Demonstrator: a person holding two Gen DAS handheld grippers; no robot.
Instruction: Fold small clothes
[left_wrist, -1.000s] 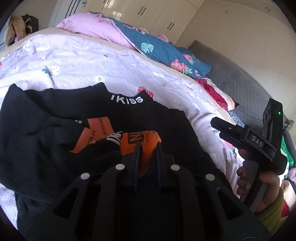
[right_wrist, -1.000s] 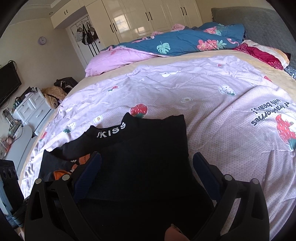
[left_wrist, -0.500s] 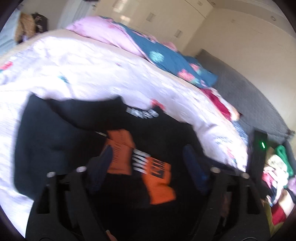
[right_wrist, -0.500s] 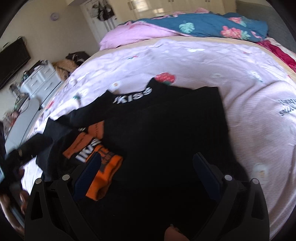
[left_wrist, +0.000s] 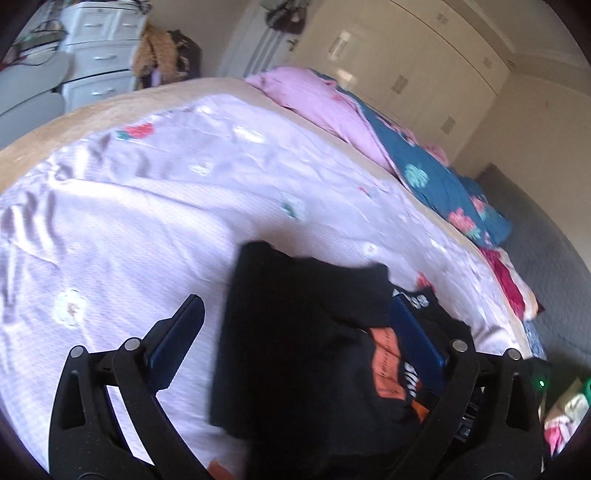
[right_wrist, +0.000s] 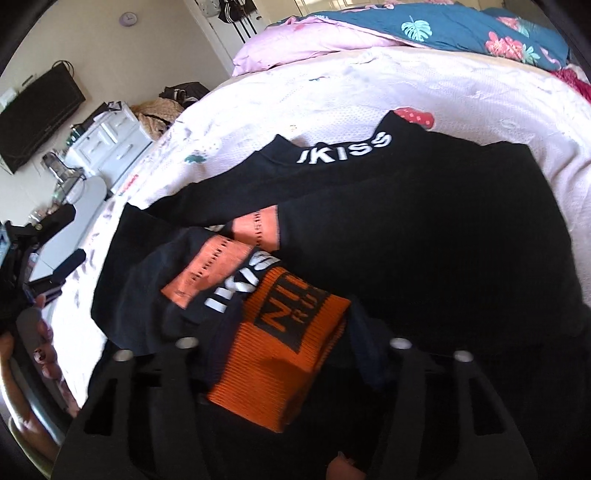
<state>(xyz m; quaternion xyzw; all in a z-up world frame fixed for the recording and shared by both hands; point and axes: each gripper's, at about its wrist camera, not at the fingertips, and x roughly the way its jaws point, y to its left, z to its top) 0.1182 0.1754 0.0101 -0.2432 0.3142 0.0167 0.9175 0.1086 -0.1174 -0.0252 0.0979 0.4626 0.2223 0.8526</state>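
Observation:
A black sweater (right_wrist: 424, 229) with white "IKISS" lettering lies partly folded on the bed, its orange-banded sleeve laid across the front. In the right wrist view the sleeve's orange ribbed cuff (right_wrist: 288, 354) lies between the fingers of my right gripper (right_wrist: 291, 332). Those jaws are closing, and the cuff still lies flat and unsqueezed. My left gripper (left_wrist: 295, 328) is opening wide above the sweater's (left_wrist: 295, 332) left part and holds nothing. The orange band (left_wrist: 386, 365) shows beside its right pad (left_wrist: 413, 350). A hand (right_wrist: 40, 332) holds the left gripper at the far left of the right wrist view.
The pale pink bedspread (left_wrist: 147, 221) spreads around the sweater. A pink and blue floral duvet (left_wrist: 424, 177) is heaped at the far side. White drawers (left_wrist: 99, 55) and a dark screen (right_wrist: 37, 118) stand beyond the bed's left edge. More clothes (left_wrist: 565, 413) lie at lower right.
My left gripper let go of the orange cuff, opened and swung left over the sweater's edge. My right gripper came down over the cuff and its jaws narrowed around it.

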